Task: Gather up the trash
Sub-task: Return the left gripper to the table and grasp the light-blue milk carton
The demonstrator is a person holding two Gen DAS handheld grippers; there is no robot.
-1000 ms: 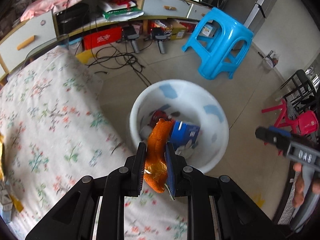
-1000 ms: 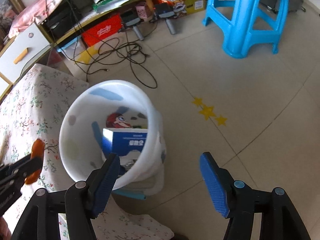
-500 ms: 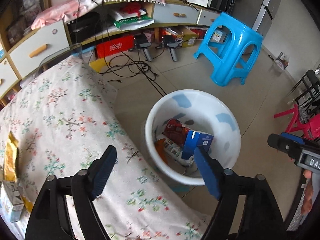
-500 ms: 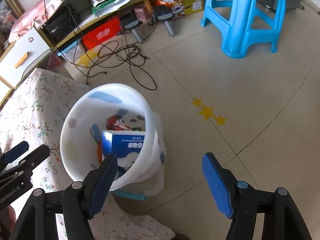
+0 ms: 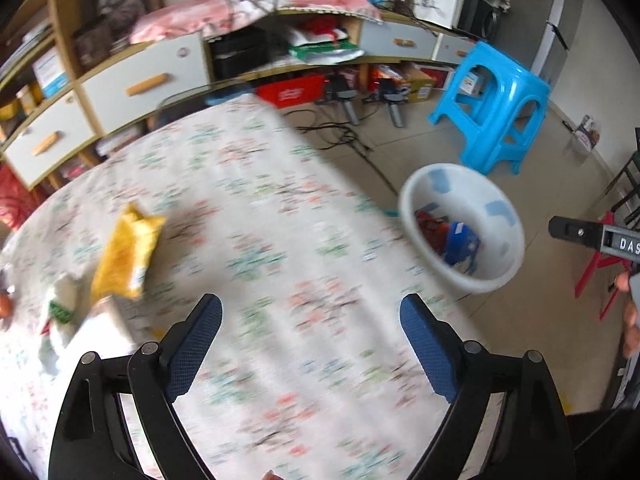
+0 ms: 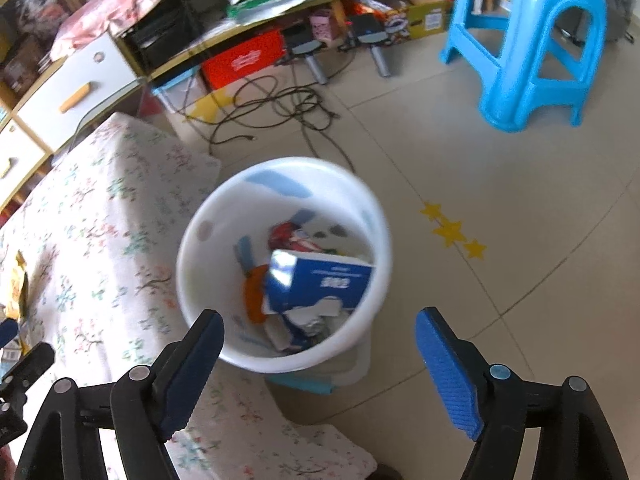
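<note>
My left gripper is open and empty above the floral tablecloth. A yellow snack bag lies on the cloth to its left, with a white and green packet below it. The white trash bucket stands on the floor to the right, beside the table. My right gripper is open and empty just above the bucket, which holds a blue and white box, an orange wrapper and other scraps.
A blue plastic stool stands on the tiled floor beyond the bucket. Black cables lie on the floor near low cabinets. The right gripper's tip shows at the left view's right edge. Red chairs stand at far right.
My left gripper opened and dropped the orange wrapper into the bucket, then swung left over the table. The right gripper stayed open above the bucket.
</note>
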